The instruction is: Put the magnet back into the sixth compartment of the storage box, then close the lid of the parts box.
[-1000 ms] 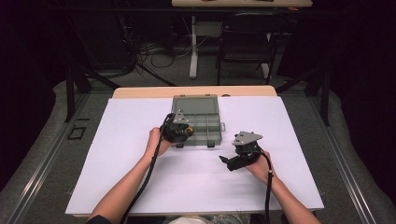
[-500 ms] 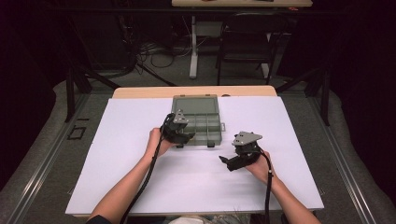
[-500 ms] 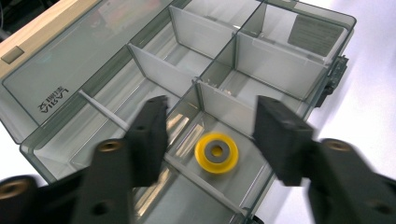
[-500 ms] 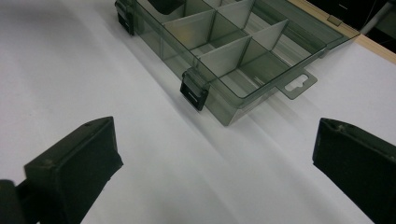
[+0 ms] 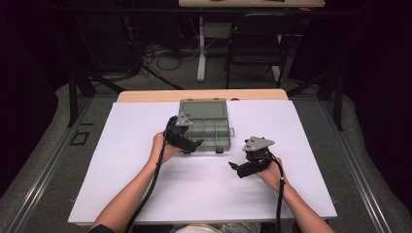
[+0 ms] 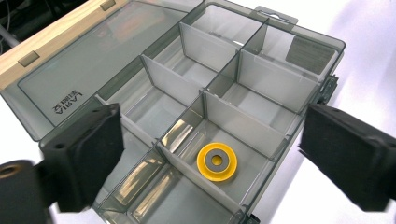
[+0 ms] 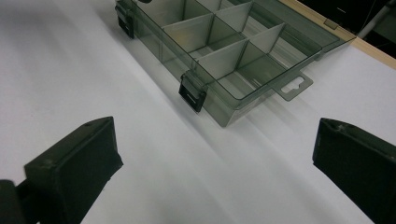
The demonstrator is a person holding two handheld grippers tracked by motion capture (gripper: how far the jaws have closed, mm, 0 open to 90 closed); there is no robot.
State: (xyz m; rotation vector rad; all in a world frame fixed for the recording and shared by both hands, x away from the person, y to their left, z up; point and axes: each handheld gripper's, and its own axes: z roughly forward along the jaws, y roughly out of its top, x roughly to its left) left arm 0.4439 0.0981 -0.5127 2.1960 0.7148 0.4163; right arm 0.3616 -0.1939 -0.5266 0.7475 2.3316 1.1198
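The left gripper [image 5: 192,144] hangs over the near left corner of 1 smoke-grey compartment box [image 5: 210,112], which lies open on the white table [image 5: 121,160] with its lid [image 6: 84,70] folded flat away from the person. Its jaws have just been opening and now stand wide apart with nothing between the pads.

In the left gripper view, 1 yellow washer [image 6: 217,161] with a grey centre lies flat on the floor of a compartment directly below and between the jaws, touching neither of them. It sits in the second compartment from the near end of that row; the neighbouring compartments appear empty. Judged from this, the washer has been released into the box. The relation that governs the next move is vertical: the washer lies straight under the left gripper, so a clean withdrawal likely calls for a lift clear of the dividers [image 6: 238,122]. Being round, the washer has no long axis to align to.

The right gripper [image 5: 241,168] rests low over bare table, to the right of the box and well apart from it. Its jaws are also spread wide and empty. In the right gripper view, 2 black latches [image 7: 191,94] show on the box's near wall. The left hand [image 5: 163,148] is the nearer to the washer.

Count: 2 grippers, 1 box, 1 washer.
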